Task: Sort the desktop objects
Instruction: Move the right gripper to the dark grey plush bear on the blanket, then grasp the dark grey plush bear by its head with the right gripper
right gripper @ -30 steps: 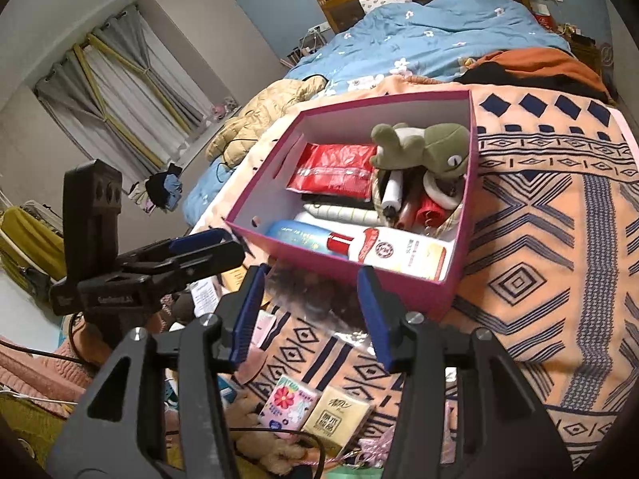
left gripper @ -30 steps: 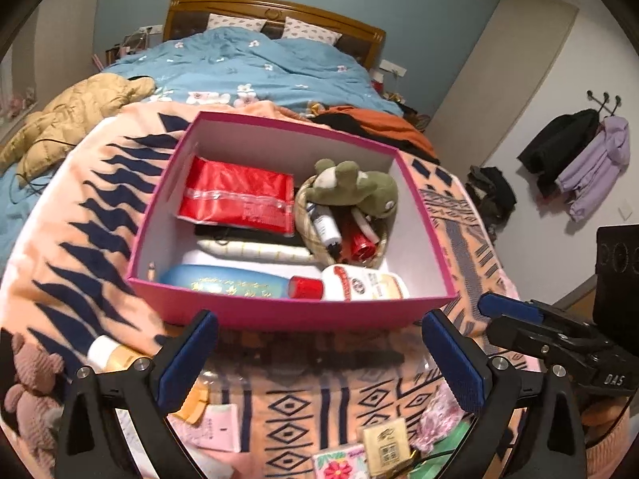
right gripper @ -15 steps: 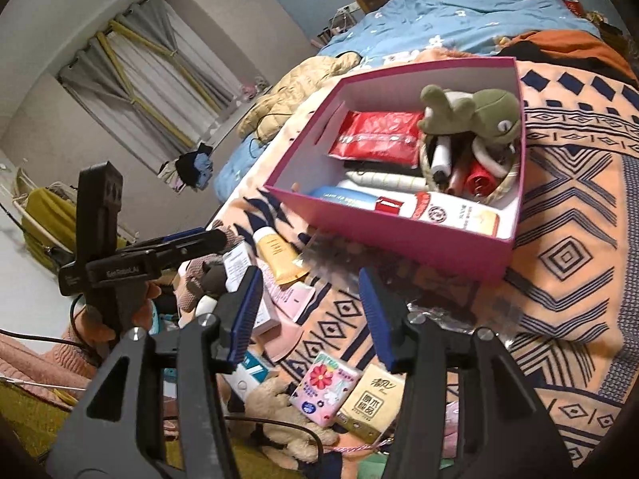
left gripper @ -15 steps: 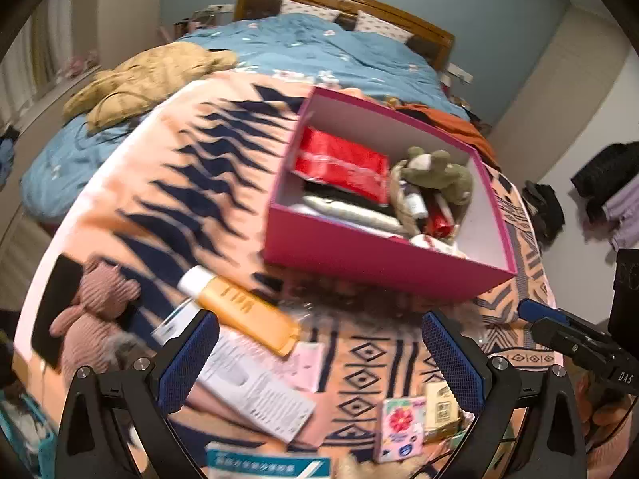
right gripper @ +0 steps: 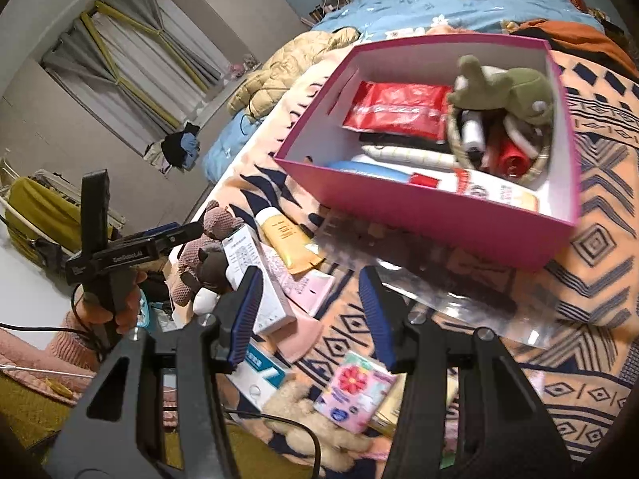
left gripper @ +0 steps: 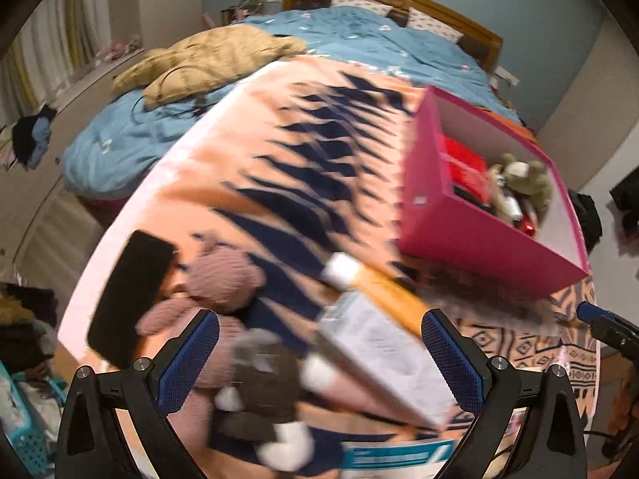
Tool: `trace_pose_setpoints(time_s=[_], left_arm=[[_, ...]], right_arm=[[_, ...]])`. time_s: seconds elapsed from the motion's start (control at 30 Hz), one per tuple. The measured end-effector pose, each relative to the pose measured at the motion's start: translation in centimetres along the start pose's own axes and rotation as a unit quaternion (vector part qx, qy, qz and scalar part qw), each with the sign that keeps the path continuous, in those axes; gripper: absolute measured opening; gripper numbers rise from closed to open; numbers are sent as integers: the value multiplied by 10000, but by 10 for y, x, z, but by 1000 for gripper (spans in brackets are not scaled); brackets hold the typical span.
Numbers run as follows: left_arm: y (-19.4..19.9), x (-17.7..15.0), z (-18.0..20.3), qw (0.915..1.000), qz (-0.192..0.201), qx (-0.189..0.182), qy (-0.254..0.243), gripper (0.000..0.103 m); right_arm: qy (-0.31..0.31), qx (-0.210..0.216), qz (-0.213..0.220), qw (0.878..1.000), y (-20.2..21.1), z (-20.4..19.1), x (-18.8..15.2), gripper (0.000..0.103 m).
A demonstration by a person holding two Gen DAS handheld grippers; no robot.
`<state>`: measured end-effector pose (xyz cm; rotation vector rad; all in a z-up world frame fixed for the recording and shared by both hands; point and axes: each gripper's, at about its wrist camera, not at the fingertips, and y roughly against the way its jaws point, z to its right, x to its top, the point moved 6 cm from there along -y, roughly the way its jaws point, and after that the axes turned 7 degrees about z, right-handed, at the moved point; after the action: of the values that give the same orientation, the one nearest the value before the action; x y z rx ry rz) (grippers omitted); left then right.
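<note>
left gripper (left gripper: 319, 359) spread wide over the pink bear (left gripper: 207, 299) and white carton (left gripper: 383, 351), empty. right gripper (right gripper: 307, 311) half spread, empty. pink box (right gripper: 439, 215) sits beyond on the blanket (right gripper: 599, 247).

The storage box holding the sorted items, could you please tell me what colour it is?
The storage box is bright pink outside and white inside, clearest in the right wrist view.

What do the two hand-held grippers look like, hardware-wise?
Both match: black angular frames, silver bolts, blue ribbed pads on two fingers. The left hand-held gripper also shows from the right wrist view: white lettering along its side, an upright black block on top, a black cable trailing below. A pink knit cuff shows under the holding hand. The right hand-held gripper looks identical.
</note>
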<state>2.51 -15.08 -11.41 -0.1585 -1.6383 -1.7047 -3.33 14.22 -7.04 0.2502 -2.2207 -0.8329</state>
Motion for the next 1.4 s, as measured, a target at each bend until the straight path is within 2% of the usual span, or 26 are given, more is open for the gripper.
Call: trace_pose_setpoints(time_s=[0.2, 0.47, 0.63, 0.83, 1.0, 1.13, 1.2, 1.23, 1.3, 1.33, 1.4], left_arm=[[-10, -10, -46, 9996, -160, 176, 177, 102], [-19, -28, -61, 9990, -422, 156, -71, 100], [-17, -32, -67, 9989, -452, 59, 59, 99], [-5, -43, -41, 9978, -535, -357, -163, 99], [3, -61, -22, 9940, -742, -795, -138, 96], [-5, -78, -17, 9874, -1102, -1122, 193, 96], [-15, -84, -18, 9851, -1216, -1156, 381, 96], [-19, -87, -19, 9846, -1260, -1130, 442, 95], [-29, -90, -20, 9829, -1381, -1098, 535, 85], [-33, -91, -20, 9833, -1414, -1012, 530, 84], [-38, -91, -23, 9857, -1380, -856, 458, 71]], right_arm=[[185, 153, -277, 9993, -38, -30, 1, 52], [381, 340, -591, 9969, -77, -60, 1, 52], [500, 441, -761, 9949, -91, -73, -3, 52], [615, 570, -903, 9924, -104, -84, -5, 52], [657, 646, -971, 9910, -113, -89, -6, 52], [662, 671, -1025, 9903, -118, -89, -7, 52], [656, 675, -1038, 9901, -118, -89, -7, 52], [658, 676, -1043, 9901, -118, -88, -8, 52], [657, 663, -1052, 9901, -116, -87, -9, 52], [648, 654, -1051, 9902, -116, -85, -9, 52], [625, 634, -1052, 9905, -115, -83, -10, 52]])
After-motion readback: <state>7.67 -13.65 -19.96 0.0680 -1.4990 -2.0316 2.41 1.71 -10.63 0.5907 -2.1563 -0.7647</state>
